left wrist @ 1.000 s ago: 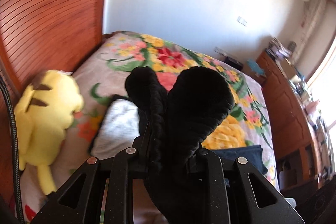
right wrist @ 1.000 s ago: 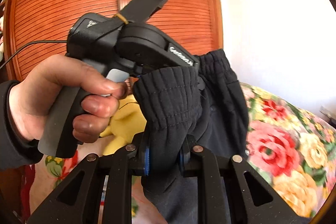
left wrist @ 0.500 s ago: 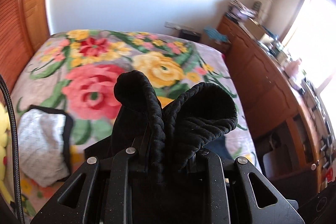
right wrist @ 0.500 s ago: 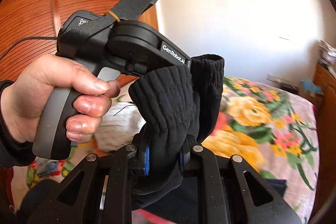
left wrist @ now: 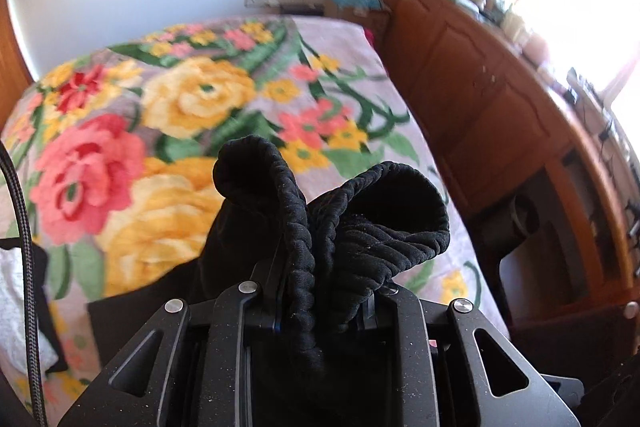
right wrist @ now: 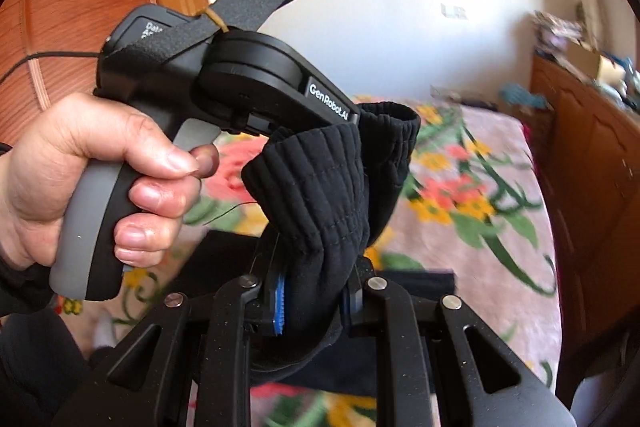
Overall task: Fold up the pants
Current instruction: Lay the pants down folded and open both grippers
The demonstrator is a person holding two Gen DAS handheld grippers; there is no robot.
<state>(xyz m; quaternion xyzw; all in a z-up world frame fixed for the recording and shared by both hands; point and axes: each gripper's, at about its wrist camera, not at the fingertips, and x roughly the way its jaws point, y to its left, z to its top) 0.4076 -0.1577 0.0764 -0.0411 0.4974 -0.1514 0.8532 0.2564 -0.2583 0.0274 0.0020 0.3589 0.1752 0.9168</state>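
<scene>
The black pants hang from both grippers above the floral bed. My left gripper [left wrist: 326, 311] is shut on a ribbed black cuff of the pants [left wrist: 360, 227], which bunches up over its fingertips. My right gripper [right wrist: 314, 301] is shut on another ribbed cuff of the pants [right wrist: 316, 195]. The left gripper's body and the hand on it [right wrist: 100, 179] fill the left of the right wrist view, close beside the right gripper. More black pant fabric [left wrist: 132, 323] drapes below onto the bed.
The bed has a floral blanket [left wrist: 192, 99]. A grey-white folded garment [left wrist: 16, 303] lies at its left edge. A wooden cabinet [left wrist: 500, 99] with clutter on top runs along the bed's right side. A wooden wardrobe [right wrist: 80, 7] stands on the left.
Both grippers have swung right with the cuffs held. The yellow plush toy and the wardrobe have left the left wrist view, and the cabinet side has come in.
</scene>
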